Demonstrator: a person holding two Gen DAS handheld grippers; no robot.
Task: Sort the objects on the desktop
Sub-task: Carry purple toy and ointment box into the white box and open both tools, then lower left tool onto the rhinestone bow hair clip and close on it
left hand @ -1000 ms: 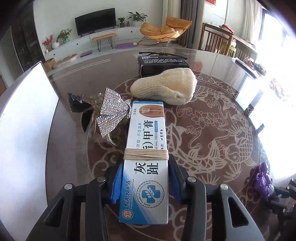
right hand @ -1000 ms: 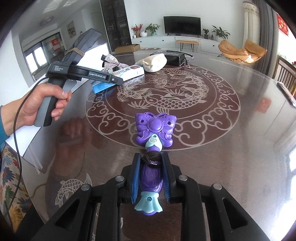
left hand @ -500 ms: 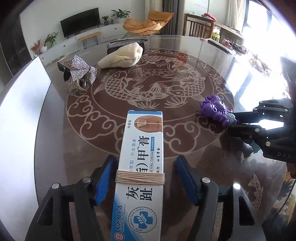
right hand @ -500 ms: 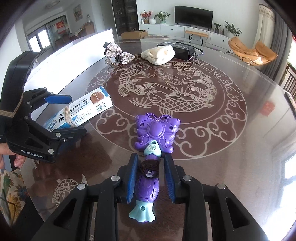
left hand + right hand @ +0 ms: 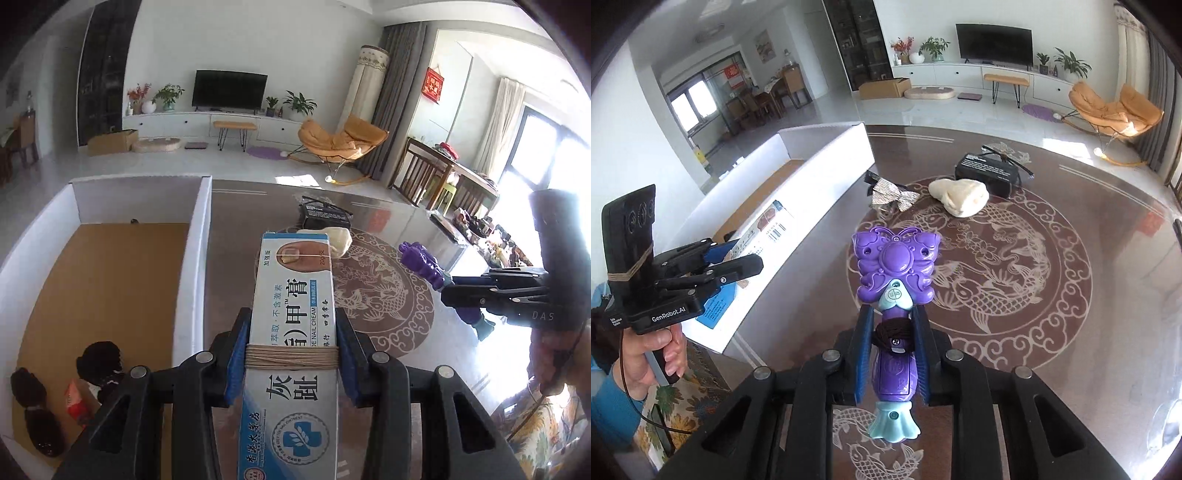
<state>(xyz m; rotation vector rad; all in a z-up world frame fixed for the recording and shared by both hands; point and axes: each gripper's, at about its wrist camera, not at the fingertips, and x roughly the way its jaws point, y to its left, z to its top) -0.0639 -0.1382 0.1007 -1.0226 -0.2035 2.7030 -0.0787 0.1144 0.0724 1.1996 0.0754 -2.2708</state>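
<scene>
My left gripper (image 5: 291, 354) clamps the nail cream box (image 5: 291, 332) beside the white bin (image 5: 201, 258), ready to drop in, while my right gripper (image 5: 892, 350) grips the purple butterfly toy (image 5: 895, 273).

On your left, the open white cardboard box with a brown floor (image 5: 201, 236) sits on the round glass tabletop with carp patterns (image 5: 1071, 229). Far across it, the cream knitted pouch (image 5: 960, 195) lies before the black rectangular box (image 5: 988, 170), with the silver sequinned bow (image 5: 892, 195) to its left.
</scene>
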